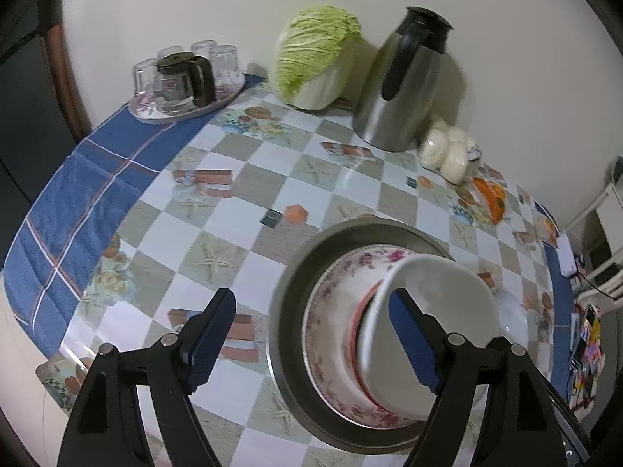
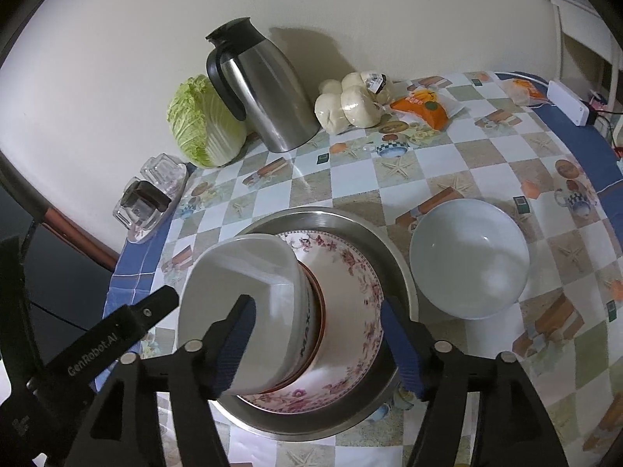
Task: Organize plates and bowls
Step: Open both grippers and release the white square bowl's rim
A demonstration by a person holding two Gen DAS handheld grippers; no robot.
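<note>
Both claws stand apart over your stack (image 2: 303, 311): white bowl (image 2: 249, 311) in floral bowl (image 2: 350, 303) in steel pan (image 2: 393, 257). A spare bowl (image 2: 469, 258) sits beside it. The ceramic looks slick and brittle, so take it by the rim.

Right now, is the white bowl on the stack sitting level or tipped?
Tipped: the white bowl leans sideways inside the floral bowl, its base facing the camera.

1. "GenRobot.AI" printed in white on the black left gripper (image 2: 163, 299), seen from the right wrist.
2. "MAX" partly readable on the white bowl (image 2: 249, 311).
</note>
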